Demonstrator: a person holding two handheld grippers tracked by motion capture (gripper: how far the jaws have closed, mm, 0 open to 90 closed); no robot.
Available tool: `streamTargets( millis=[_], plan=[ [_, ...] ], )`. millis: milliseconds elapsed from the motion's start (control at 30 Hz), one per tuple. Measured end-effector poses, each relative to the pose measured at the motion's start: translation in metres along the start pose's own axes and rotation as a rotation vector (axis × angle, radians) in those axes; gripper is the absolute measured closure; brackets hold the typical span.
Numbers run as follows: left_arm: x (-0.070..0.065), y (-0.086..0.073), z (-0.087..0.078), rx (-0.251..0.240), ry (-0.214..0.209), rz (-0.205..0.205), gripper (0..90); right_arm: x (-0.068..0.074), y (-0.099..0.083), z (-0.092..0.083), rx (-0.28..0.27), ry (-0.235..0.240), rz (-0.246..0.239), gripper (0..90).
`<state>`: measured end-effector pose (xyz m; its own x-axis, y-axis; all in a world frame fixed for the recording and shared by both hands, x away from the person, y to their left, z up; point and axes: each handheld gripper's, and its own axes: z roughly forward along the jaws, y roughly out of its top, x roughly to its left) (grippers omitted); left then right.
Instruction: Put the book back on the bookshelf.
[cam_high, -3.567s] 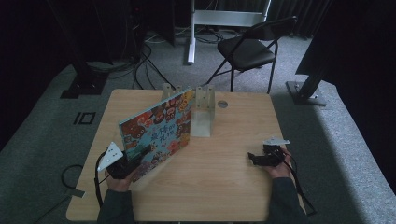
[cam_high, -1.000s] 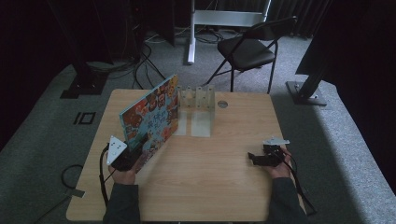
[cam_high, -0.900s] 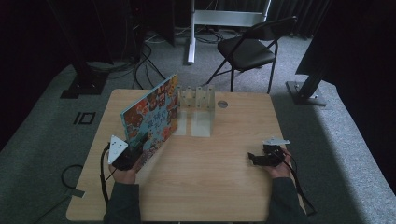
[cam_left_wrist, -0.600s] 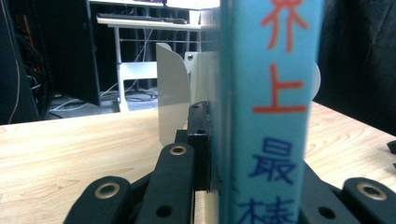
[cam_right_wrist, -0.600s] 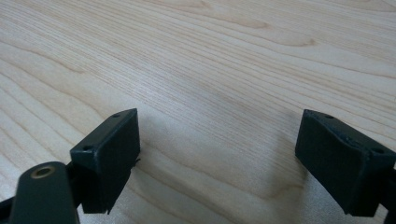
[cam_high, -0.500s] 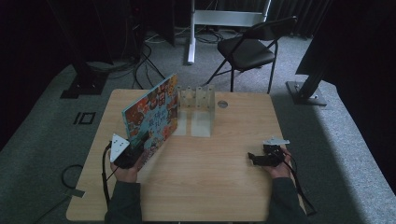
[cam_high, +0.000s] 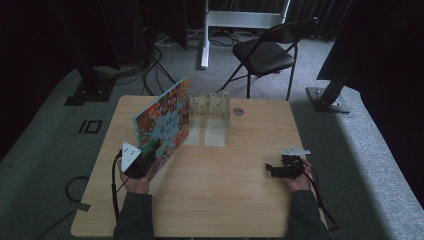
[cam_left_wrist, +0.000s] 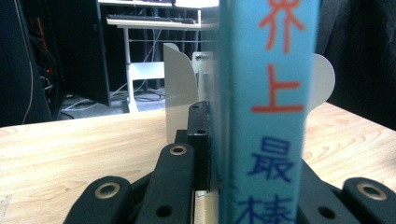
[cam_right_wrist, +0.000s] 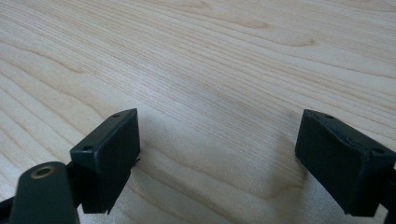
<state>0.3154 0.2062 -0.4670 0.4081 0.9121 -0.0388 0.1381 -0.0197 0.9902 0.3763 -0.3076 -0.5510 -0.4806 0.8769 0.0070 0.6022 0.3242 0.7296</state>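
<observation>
Now left gripper (cam_high: 145, 167) clamped on upright book (cam_high: 162, 122) just before clear rack (cam_high: 210, 112); right gripper (cam_right_wrist: 217, 158) jaws apart, over table (cam_high: 225, 190).

On the wooden table (cam_high: 230, 200), the left gripper (cam_high: 142, 167) holds a colourful picture book (cam_high: 162, 124) by its near lower corner — the book stands on edge, tilted, its cover facing the middle of the table. Its far end lies just beside a clear slotted rack (cam_high: 210, 107) at the table's back. The right gripper (cam_high: 272, 169) rests low on the tabletop, well apart — nothing in it. A black folding chair (cam_high: 265, 52) stands on the carpet beyond the table.
</observation>
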Motion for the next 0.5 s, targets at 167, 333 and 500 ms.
streamTargets(
  millis=[167,333,500],
  plan=[
    [-0.0042,0.0003,0.0038,-0.007,0.019,-0.002,80.8,0.0000,0.0000,0.0000,0.000,0.000,0.000,13.7],
    [-0.0069,0.0010,0.0078,-0.004,0.032,0.002,80.8,-0.0001,0.0000,0.0000,0.000,0.000,0.001,13.7],
    [-0.0092,0.0007,0.0096,-0.003,0.039,0.005,80.8,-0.0002,0.0000,0.0000,-0.001,0.001,0.001,13.7]
  ],
)
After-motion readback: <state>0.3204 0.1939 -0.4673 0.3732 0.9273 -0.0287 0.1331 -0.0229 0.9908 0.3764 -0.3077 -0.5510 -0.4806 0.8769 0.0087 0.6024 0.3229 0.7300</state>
